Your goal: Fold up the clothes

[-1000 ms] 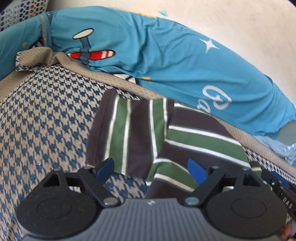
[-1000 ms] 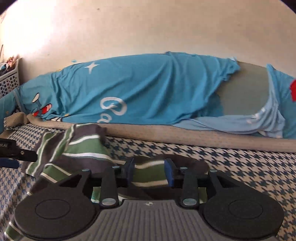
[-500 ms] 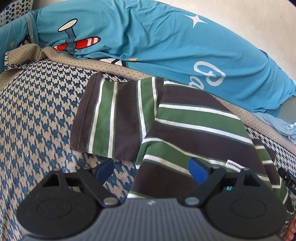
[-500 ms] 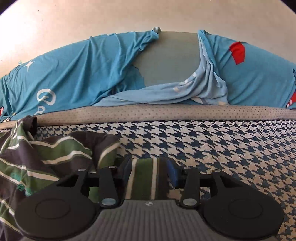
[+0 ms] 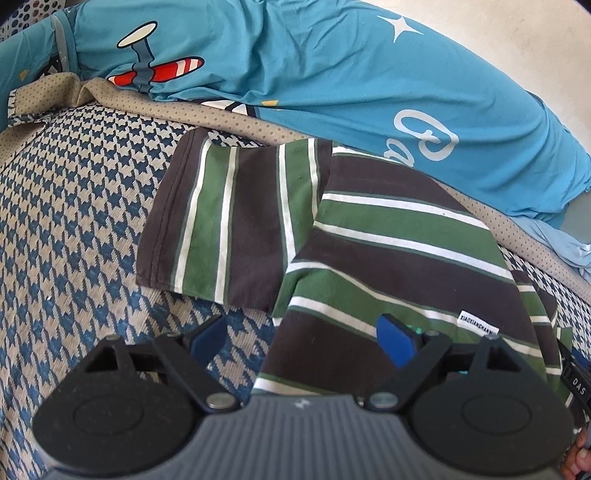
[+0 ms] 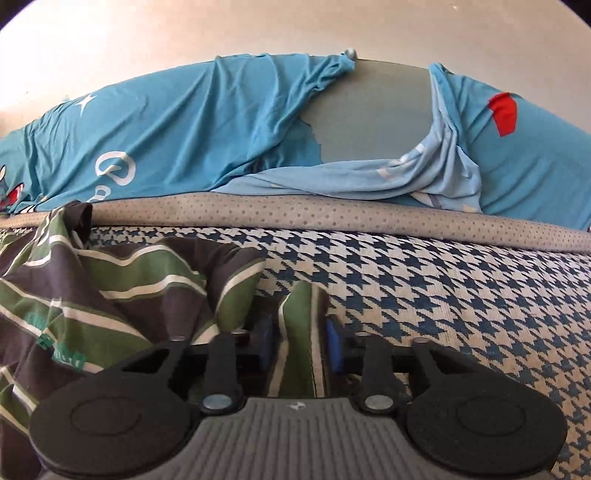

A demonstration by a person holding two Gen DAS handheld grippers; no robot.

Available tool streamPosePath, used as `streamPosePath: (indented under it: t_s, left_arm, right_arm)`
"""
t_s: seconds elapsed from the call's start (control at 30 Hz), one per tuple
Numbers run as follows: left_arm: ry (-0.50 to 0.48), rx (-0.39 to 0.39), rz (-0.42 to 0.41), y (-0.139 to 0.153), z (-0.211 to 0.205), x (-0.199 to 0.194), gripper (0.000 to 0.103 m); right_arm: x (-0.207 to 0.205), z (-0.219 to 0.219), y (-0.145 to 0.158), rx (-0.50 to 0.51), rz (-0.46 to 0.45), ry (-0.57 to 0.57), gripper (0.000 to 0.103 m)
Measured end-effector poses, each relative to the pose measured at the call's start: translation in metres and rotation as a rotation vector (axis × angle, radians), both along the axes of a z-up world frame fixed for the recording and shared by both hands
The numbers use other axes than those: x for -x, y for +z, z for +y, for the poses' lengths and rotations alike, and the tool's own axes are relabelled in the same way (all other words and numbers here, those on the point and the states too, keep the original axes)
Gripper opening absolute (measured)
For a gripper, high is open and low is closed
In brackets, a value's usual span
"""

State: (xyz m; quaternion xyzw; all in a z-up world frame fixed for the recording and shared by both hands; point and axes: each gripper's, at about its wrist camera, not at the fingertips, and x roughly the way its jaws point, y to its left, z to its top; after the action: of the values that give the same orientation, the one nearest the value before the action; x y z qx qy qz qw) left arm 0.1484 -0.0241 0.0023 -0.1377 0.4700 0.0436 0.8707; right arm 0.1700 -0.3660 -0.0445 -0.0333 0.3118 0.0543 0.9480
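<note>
From the left wrist view, the left tongs [image 5: 301,336] hang spread wide above the bed [image 5: 66,206], whose cover is a blue-and-cream houndstooth weave. The blue fingertips [image 5: 395,341] grip nothing; the left one sits over bare houndstooth, the right one over the striped shirt [image 5: 388,258]. That shirt, brown and green with thin white lines, lies on the bed with one sleeve [image 5: 229,221] laid out flat to the left, its stripes running crosswise to those of the body. A small white label [image 5: 477,322] shows on the body near the right fingertip. Behind the shirt a tan dotted edging [image 5: 221,118] runs along the bed, and beyond it a teal cloth [image 5: 332,74] printed with a red-and-white aeroplane [image 5: 155,72] and a white star.

From the right wrist view, the right tongs [image 6: 300,345] are pinching a fold of the striped shirt [image 6: 110,280] between their blue pads, a strip of green and brown cloth standing in the narrow gap. The rest of the shirt lies rumpled to the left on the houndstooth bed [image 6: 461,295]. The tan edging [image 6: 332,214] crosses behind, with the teal cloth [image 6: 203,129] draped over a grey cushion [image 6: 373,114] against a pale wall [image 6: 258,29].
</note>
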Motion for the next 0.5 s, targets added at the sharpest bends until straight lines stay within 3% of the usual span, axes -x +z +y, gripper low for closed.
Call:
streamPosePath:
  t_s: [0.03,0.13,0.27,0.5]
  left_arm:
    - [-0.001,-0.002,0.002,0.0,0.0,0.0,0.088]
    - [0.002,-0.002,0.018,-0.004,0.001,-0.001,0.088]
    - [0.007,-0.004,0.028,-0.006,0.003,-0.002,0.088]
    - [-0.007,-0.017,0.032,-0.008,-0.001,-0.003,0.089]
  right_arm:
    - [0.0,0.002,0.001,0.008,-0.003,0.003,0.012]
    - [-0.003,0.005,0.005,0.021,-0.011,-0.009,0.006]
    - [-0.008,0.002,0.016,0.066,-0.079,-0.083,0.005]
    - [-0.021,-0.04,0.048,0.109,-0.228,-0.342,0.005]
